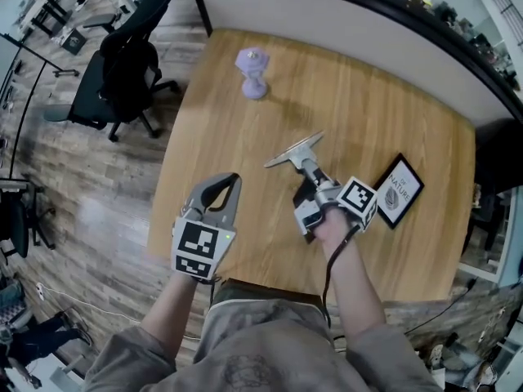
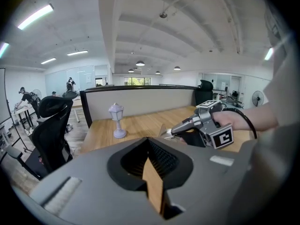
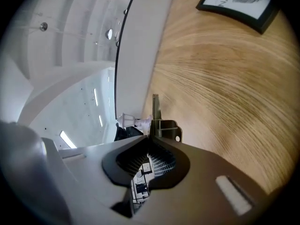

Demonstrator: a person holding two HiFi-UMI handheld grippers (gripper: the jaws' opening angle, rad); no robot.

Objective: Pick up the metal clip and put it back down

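Observation:
The metal clip [image 1: 292,150] is a flat silver plate with a spring hinge. My right gripper [image 1: 306,167] is shut on it at its near end, over the middle of the wooden table [image 1: 368,113]. In the right gripper view the clip [image 3: 161,124] sticks out just past the closed tips of my right gripper [image 3: 149,137], which is rolled onto its side. My left gripper [image 1: 233,178] hovers near the table's front left edge, shut and empty. From the left gripper [image 2: 148,138] view, the right gripper [image 2: 172,131] and the clip [image 2: 165,131] show ahead at right.
A lavender lantern ornament [image 1: 252,72] stands at the far side of the table. A black-framed card [image 1: 398,191] lies at the right, near my right hand. A white partition [image 1: 343,15] runs behind the table. A black office chair [image 1: 122,64] stands on the floor at left.

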